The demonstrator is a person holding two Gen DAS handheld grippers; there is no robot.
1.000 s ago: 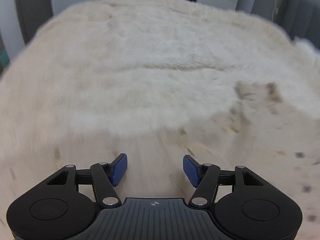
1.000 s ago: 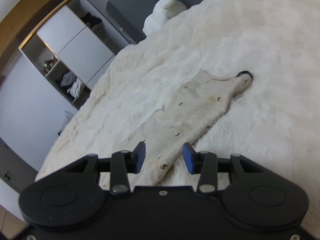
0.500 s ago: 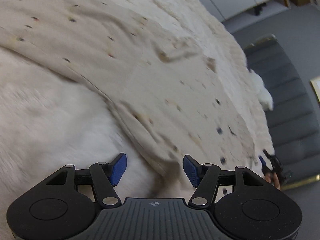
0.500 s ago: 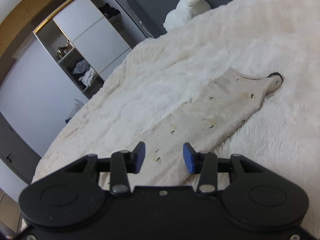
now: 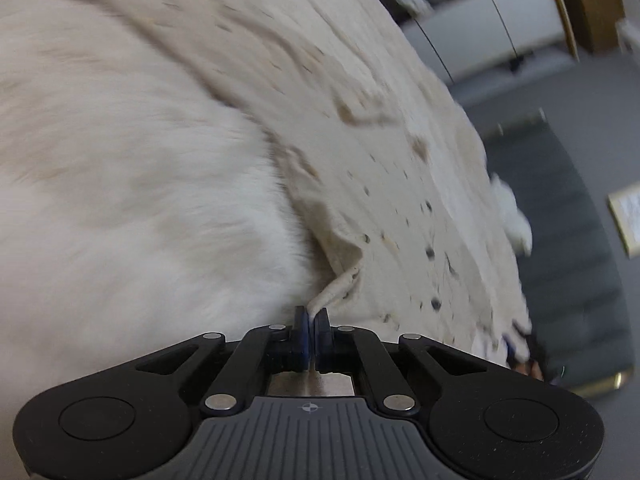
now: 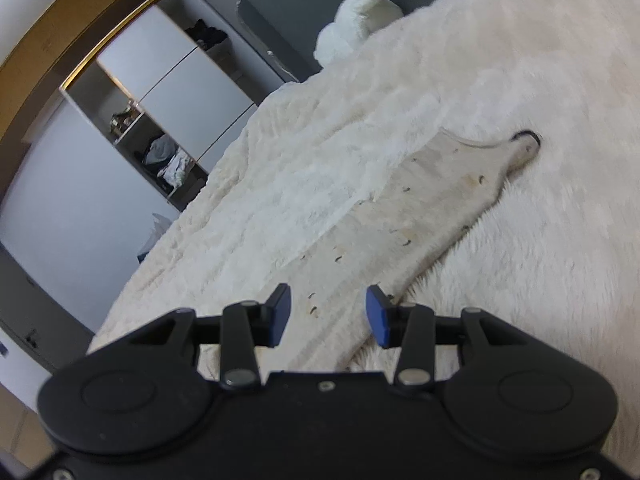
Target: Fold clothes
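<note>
The left gripper [image 5: 311, 322] has just snapped its jaws closed on a corner of the cream, speckled garment [image 5: 380, 152], which a second ago lay out of reach as the gripper hung wide open over bare fur; a small twisted tab of the fabric's edge now rises from between the blue pads [image 5: 304, 330]. The garment lies spread flat across the white fluffy blanket [image 5: 120, 168] that covers the bed, its long body running away from the pinched corner toward the far side, where a dark tool and a hand show only faintly at the blanket's edge. The right gripper [image 6: 328, 312] hovers over the garment's opposite end with its jaws standing apart and nothing pressed between them, unchanged in width through the last second; in its view the cloth [image 6: 420, 216] tapers away to a dark-rimmed opening [image 6: 528, 140]. A white plush toy [image 6: 356, 20] sits beyond the blanket near the grey headboard. With one corner secured, the fold appears to be only beginning; the right side likely needs its own grip before the cloth can be lifted evenly.
</note>
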